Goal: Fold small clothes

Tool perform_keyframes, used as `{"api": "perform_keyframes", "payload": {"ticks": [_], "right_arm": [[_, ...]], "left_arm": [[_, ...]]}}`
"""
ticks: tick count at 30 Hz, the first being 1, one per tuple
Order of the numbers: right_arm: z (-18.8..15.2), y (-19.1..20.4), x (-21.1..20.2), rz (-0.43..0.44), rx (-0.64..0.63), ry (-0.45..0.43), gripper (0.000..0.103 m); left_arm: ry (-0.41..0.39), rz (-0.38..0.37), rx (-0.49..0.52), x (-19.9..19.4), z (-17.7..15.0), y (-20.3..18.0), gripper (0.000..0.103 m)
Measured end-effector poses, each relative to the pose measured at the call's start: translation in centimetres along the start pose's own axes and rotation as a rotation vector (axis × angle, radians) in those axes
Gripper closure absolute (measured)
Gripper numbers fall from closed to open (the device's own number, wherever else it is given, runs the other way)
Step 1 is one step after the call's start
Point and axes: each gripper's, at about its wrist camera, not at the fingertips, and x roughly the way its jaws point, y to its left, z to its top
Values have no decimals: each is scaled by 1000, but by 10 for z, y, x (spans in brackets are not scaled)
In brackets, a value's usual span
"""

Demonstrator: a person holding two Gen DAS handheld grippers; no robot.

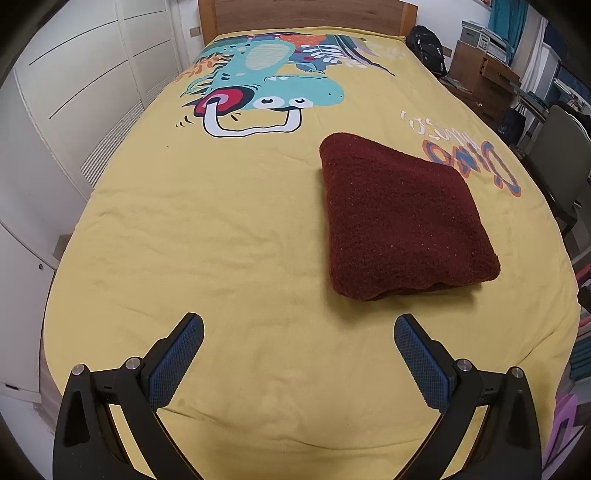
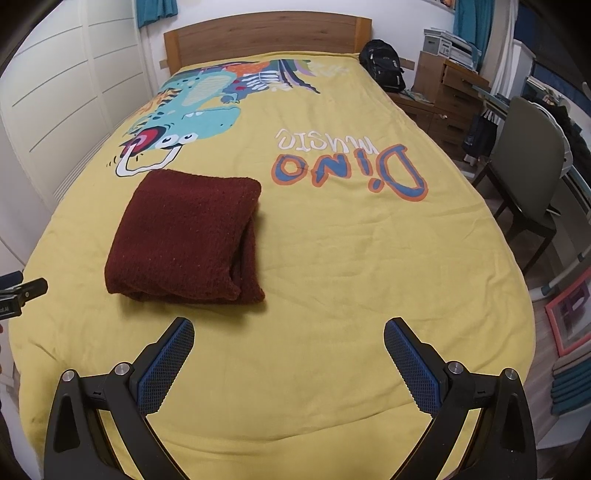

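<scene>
Dark red knitted garment (image 1: 402,218) folded in a thick square on yellow bedcover (image 1: 207,236), left gripper (image 1: 299,325) and right gripper (image 2: 289,328) both spread wide, holding nothing, above bare cover near the garment.

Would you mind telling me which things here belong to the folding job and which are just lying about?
Job:
- maroon garment, folded on the bedspread
- left gripper, open
- right gripper, open

Lying about:
- black backpack by the headboard
- chair
- wooden drawers
- framed picture on the floor
</scene>
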Motion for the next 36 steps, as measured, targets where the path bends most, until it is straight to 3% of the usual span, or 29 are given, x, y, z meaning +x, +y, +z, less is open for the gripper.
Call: {"api": "perform_keyframes", "payload": {"ticks": [36], "right_arm": [[-3,-2,13,0,-30,47,0]], "left_arm": [[-2,-7,9,-5,2,2,1]]}}
